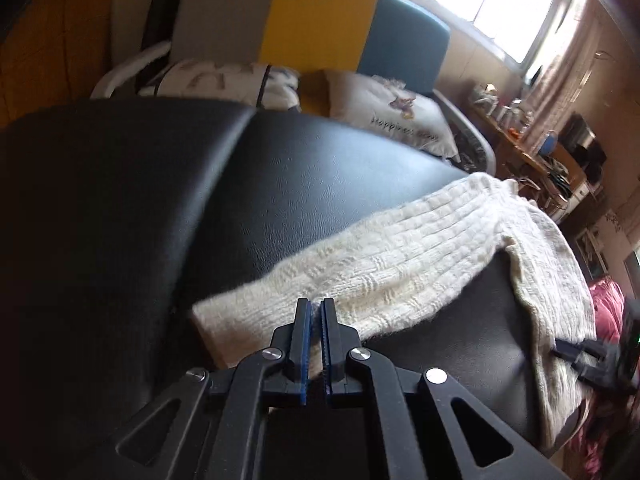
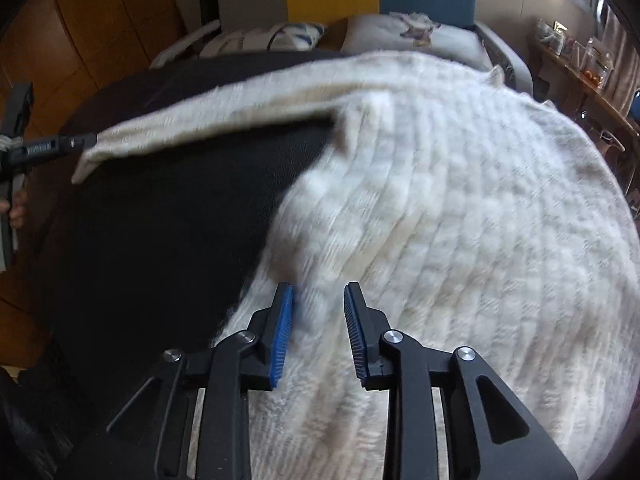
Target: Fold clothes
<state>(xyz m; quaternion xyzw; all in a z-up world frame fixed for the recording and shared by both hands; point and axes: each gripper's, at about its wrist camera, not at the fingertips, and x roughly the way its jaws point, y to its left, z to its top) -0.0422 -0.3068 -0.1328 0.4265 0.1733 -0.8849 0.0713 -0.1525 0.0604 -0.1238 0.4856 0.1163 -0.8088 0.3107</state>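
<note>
A cream knitted sweater (image 1: pixel 400 256) lies on a black leather surface (image 1: pixel 280 168). My left gripper (image 1: pixel 317 308) is shut on the sleeve near its cuff, with knit pinched between the blue pads. In the right wrist view the same sleeve (image 2: pixel 224 108) stretches left, lifted off the surface, to the left gripper (image 2: pixel 86 142), with a hand (image 2: pixel 18 212) below it. My right gripper (image 2: pixel 318 292) stands over the left edge of the sweater's body (image 2: pixel 440 200), its jaws apart with blurred knit between them and the pads not pressing. The right gripper (image 1: pixel 560 354) also shows at the far right.
Behind the black surface (image 2: pixel 160 220) are two pillows (image 1: pixel 392 108) and a grey, yellow and blue headboard (image 1: pixel 320 20). A cluttered shelf (image 1: pixel 520 128) runs under the window at right. Pink fabric (image 1: pixel 608 312) lies beyond the sweater. Wood panelling (image 2: pixel 100 20) is at left.
</note>
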